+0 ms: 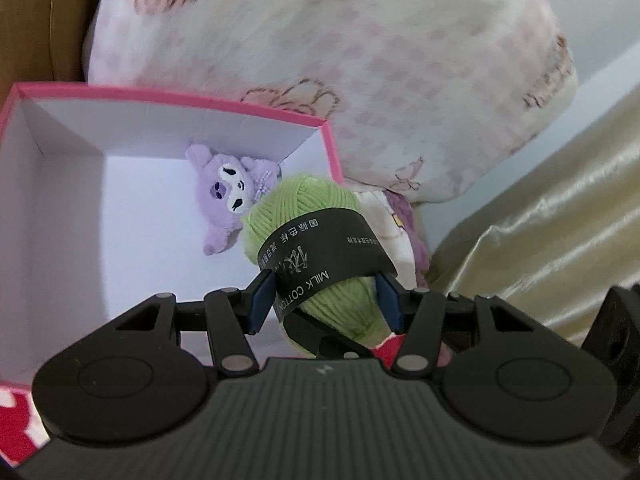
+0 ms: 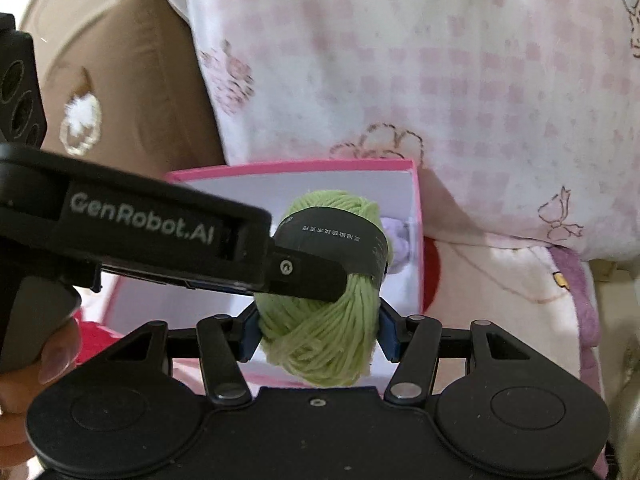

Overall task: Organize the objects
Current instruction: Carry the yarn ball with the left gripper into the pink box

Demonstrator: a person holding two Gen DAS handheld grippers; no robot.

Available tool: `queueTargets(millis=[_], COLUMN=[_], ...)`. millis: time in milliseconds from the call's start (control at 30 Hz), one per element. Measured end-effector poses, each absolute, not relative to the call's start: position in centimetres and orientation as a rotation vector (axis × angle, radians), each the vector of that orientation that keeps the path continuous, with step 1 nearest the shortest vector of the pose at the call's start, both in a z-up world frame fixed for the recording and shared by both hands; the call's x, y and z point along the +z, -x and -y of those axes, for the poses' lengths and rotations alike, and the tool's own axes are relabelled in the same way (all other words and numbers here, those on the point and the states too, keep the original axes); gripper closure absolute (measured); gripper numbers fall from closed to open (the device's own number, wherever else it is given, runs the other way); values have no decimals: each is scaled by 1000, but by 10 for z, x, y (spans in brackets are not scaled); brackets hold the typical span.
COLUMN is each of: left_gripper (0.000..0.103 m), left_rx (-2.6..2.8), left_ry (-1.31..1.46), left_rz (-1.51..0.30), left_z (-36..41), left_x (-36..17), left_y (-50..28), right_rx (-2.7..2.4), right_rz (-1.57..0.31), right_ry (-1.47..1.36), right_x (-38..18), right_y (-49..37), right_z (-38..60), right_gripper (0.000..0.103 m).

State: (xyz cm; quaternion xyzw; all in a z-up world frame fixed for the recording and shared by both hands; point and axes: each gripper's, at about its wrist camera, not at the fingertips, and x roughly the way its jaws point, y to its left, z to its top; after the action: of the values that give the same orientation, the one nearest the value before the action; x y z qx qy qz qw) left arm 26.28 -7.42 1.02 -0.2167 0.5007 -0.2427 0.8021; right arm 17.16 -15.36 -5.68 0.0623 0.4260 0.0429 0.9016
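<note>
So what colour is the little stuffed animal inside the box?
The plush toy is light purple with a white face, clearest in the left wrist view.

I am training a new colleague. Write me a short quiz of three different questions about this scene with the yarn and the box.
1. True or false: the green yarn ball is gripped by both the left gripper and the right gripper.
2. Which toy already lies inside the pink box? A) a purple plush toy B) a red car C) a yellow duck
3. Fill in: the band around the yarn is ____ in colour.

Key: 1 true, both pairs of jaws press on the yarn. 2 A, the purple plush toy lies near the box's far corner. 3 black.
</note>
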Motion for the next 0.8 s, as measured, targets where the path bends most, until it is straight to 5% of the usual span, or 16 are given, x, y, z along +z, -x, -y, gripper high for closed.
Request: queueTargets(millis=[800], left_gripper=[50], left_rx=[-541], left_ry=[719], left_rz=[-1115], left_z=[49], left_x=[-75], left_y=[-285], right_rx=[167], right_rz=[-987], right_ry=[238], right_x=[-108], right_y=[-196], right_z=[133], right_gripper=[35])
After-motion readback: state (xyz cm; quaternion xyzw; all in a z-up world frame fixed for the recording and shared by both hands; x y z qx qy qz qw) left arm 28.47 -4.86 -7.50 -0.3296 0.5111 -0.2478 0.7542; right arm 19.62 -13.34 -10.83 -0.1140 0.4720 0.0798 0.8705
